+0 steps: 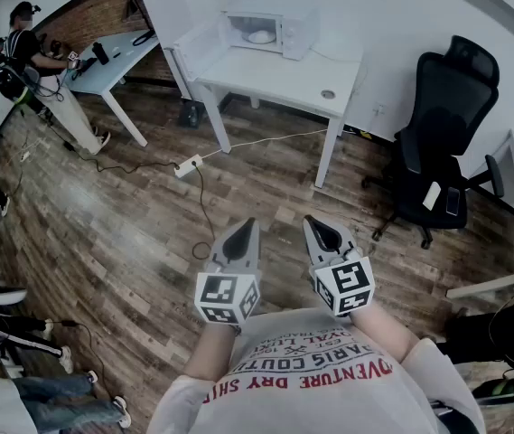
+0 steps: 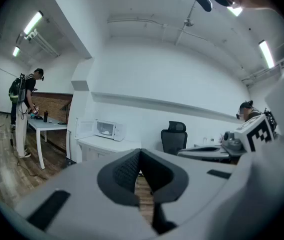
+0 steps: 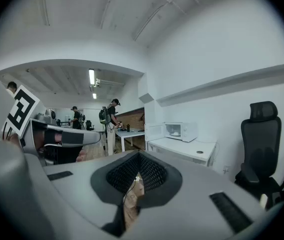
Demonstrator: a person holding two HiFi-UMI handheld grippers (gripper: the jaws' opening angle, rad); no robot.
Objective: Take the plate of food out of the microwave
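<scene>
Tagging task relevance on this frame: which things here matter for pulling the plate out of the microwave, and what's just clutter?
Job:
- microwave, door open
- plate inside it
- white table under it
- left gripper and right gripper, both shut, empty

Lying about:
- office chair
- power strip on the floor
- person at the far desk

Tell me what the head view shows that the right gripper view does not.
Only the head view: the wearer's shirt and the right gripper's marker cube. Only the right gripper view: ceiling lights and the mesh on the right gripper's shut, empty jaws. Both: the open microwave with the plate inside, the table, the chair.
</scene>
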